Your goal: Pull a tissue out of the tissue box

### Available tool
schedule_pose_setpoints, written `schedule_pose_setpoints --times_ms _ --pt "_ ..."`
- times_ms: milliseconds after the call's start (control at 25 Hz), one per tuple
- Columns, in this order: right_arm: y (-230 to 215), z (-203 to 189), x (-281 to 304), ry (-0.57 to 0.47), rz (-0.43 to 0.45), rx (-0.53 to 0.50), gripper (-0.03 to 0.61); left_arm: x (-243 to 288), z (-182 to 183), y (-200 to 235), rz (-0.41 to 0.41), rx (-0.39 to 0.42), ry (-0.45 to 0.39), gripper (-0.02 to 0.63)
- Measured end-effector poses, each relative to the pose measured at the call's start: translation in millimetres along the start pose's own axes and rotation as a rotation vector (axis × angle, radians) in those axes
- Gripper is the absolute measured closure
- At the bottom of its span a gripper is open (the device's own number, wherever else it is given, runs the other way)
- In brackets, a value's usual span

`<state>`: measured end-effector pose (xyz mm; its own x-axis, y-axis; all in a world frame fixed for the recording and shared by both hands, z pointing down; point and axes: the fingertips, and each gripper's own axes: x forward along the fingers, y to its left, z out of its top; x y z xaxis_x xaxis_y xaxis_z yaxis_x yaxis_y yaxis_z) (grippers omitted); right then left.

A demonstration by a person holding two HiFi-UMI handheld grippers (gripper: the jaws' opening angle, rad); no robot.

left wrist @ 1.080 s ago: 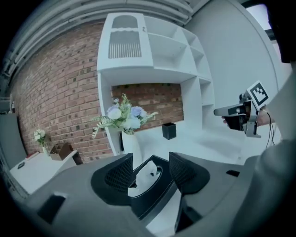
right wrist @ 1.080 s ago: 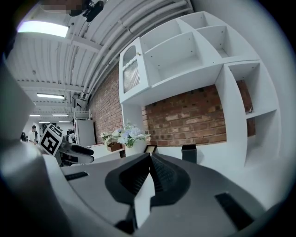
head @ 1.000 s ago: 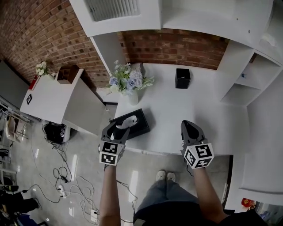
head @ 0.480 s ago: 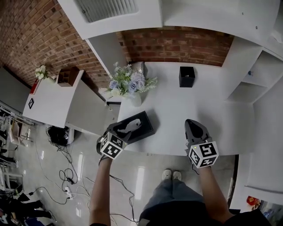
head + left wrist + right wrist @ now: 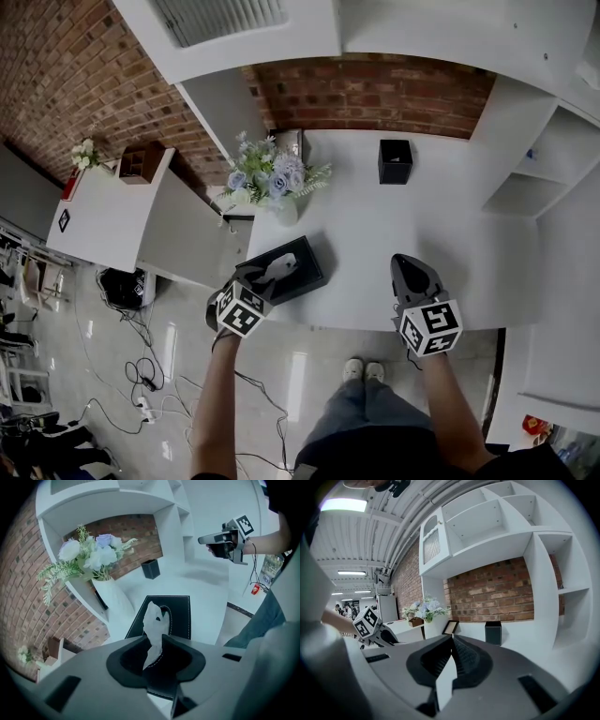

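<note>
- White and thin, the tissue (image 5: 152,620) is soft and light and tears easily; take it low on the tuft that sticks up.
- It stands out of the black tissue box (image 5: 180,616), near the bench (image 5: 375,234) edge.
- The left tool (image 5: 157,641) is closing, its jaws squeezing the tuft.
- The right tool (image 5: 451,641) is closed together, empty, well away.
</note>
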<state>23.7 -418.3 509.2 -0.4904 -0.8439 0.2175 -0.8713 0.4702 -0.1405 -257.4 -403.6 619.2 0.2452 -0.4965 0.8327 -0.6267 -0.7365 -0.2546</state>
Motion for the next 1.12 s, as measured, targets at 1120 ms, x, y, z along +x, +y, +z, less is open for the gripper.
schedule_pose_setpoints --times_ms 1120 --pt "1 2 -12 -0.007 0.000 0.001 0.580 -38 33 28 0.215 0.061 -0.103 0.603"
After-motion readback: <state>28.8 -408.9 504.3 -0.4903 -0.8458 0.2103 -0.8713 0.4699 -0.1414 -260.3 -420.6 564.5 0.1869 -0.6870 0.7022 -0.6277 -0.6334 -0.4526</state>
